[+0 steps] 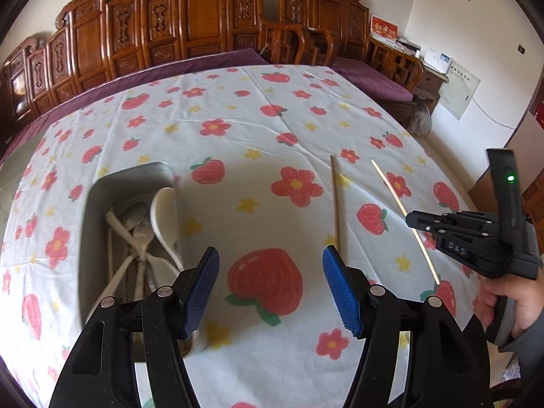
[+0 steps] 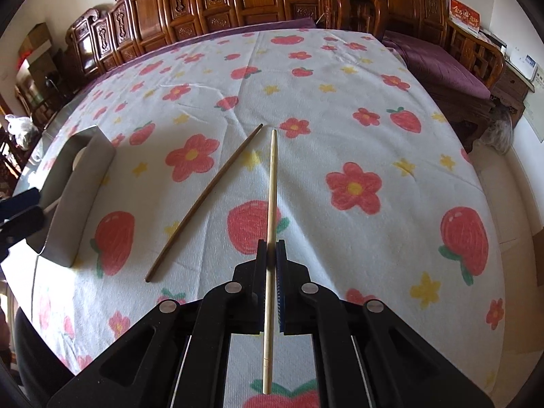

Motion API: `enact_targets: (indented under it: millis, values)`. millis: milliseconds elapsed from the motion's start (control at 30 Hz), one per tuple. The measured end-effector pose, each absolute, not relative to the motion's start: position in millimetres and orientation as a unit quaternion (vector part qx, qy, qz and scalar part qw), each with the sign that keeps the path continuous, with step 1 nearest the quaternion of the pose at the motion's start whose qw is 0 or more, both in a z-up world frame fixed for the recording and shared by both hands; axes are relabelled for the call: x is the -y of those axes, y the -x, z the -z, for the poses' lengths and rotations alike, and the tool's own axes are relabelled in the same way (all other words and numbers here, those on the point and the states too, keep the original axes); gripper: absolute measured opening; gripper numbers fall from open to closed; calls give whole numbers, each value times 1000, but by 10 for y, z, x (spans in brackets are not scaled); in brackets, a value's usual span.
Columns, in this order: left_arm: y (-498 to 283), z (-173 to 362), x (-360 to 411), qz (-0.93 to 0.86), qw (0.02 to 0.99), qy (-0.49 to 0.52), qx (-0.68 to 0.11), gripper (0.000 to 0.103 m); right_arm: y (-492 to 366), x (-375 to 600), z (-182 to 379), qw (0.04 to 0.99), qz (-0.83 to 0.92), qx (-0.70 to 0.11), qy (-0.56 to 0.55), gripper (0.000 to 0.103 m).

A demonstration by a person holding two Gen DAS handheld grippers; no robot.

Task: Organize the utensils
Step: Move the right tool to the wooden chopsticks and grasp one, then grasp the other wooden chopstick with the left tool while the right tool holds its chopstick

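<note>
1. Pale chopstick (image 2: 271, 204): a slim, round, light-wood stick tapering to a point, clamped between the blue pads of the right gripper (image 2: 271, 255), its tip running out toward 12 o'clock in the right wrist view and its blunt end trailing back under the tool
2. Dark chopstick (image 2: 204, 200) lies flat on the tablecloth (image 2: 340, 108), at about 10 o'clock from the pinched one and clear of it
3. Metal tray (image 1: 129, 176), a dull steel box with rounded corners, sits at 9 o'clock in the left wrist view; it already holds white spoons (image 1: 163, 217), glossy and curved
4. Left gripper (image 1: 270, 282) hangs slack and empty over the cloth, its ribbed blue pads (image 1: 340, 289) wide apart, the dark stick just past its right pad
5. To do this step well, I judge: keep the squeeze firm, since a thin smooth stick can pivot; carry it level across to the tray, line it up with the tray's long side, lower until it rests inside, then let go
6. The cloth is soft, creased cotton with strawberry prints; sticks may roll little on it
</note>
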State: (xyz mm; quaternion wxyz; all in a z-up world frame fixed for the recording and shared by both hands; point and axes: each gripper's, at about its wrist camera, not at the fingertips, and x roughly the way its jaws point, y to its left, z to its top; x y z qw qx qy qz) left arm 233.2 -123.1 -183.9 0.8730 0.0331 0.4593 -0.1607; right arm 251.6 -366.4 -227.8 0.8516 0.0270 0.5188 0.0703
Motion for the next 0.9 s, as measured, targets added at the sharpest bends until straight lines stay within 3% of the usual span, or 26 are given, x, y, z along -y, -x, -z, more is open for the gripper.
enact_targets:
  millis: [133,567,700,900]
  values:
    - [-2432,1996,1462,174,864,-45,-469,46,-2452,3766,2243,854,-77,-513,-27,6]
    - [-2722,2619,2029,189,829,-80,-521,32,-2292,4074,2376,849,-76,-521,-45,6]
    - [-2747,2649,2113,187,831,-94,-515,32,-2265,4081,2360,850,-79,-519,-44,6]
    - [-2773,2656,2196,184,829,-107,-517,25,-2258,4064,2336,851,-84,-517,-43,6]
